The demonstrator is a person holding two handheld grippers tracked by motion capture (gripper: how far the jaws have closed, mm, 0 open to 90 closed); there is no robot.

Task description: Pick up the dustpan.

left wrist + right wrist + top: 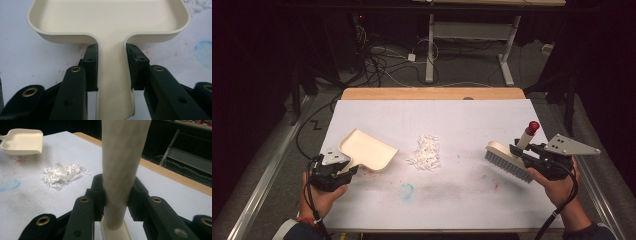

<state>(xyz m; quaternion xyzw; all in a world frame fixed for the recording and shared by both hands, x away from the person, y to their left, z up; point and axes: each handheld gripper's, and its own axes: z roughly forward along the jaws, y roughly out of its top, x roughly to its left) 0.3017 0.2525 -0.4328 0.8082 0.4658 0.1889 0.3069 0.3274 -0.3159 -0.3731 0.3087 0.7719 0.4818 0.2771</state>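
A cream dustpan (368,150) rests on the white table at the left, its mouth turned toward a small heap of white paper shreds (425,151) in the middle. My left gripper (346,172) is shut on the dustpan's handle (112,75), one jaw pressed on each side. At the right, my right gripper (518,150) is shut on the cream handle (122,170) of a hand brush (508,161), which has pale bristles and a red tip (532,127) on its handle. The brush is held over the table, right of the shreds (63,174). The dustpan (22,141) lies beyond them.
The white sheet (462,120) covers a wooden table whose bare far edge (432,93) shows. A faint blue ring (407,189) and red specks mark the sheet near the front. Behind the table are cables on the floor and a white desk frame (430,45).
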